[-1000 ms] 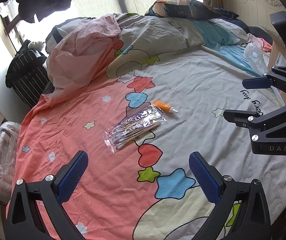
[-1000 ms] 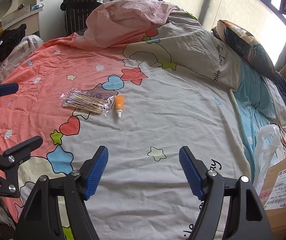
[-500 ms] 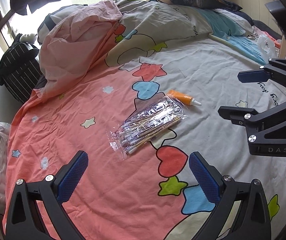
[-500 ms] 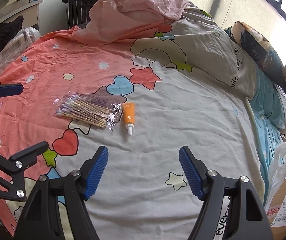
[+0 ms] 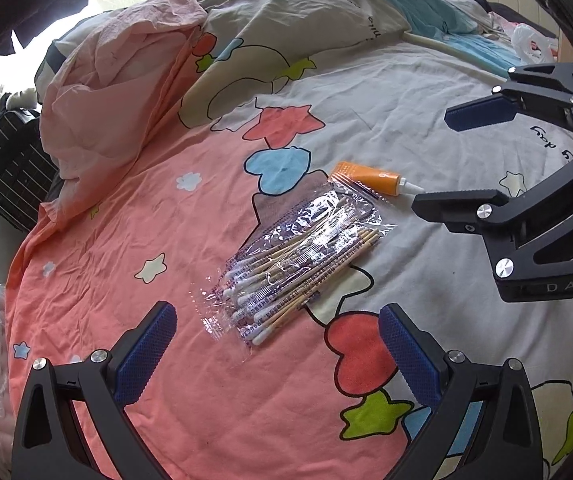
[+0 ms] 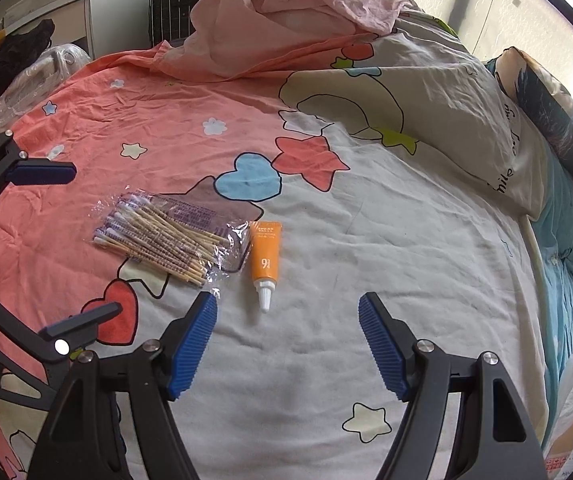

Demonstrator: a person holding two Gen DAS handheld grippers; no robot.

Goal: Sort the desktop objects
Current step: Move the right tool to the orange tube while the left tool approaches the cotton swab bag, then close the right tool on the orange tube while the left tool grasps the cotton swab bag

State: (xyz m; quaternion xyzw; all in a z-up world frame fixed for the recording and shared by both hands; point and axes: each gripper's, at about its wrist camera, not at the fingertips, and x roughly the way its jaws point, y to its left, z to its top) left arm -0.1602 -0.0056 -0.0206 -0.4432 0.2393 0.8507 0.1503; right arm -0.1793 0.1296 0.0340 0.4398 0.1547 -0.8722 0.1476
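Both my grippers hang spread over the bed, holding nothing.

My left gripper has its jaws wide apart, and the swab bag lies just ahead of it, between the fingers' lines but not touched. My right gripper is equally wide, with the orange tube just ahead and a little left (nozzle toward me). Bag and tube lie side by side, touching at the bag's edge, on the quilt. Beyond them sits a rumpled pink sheet.
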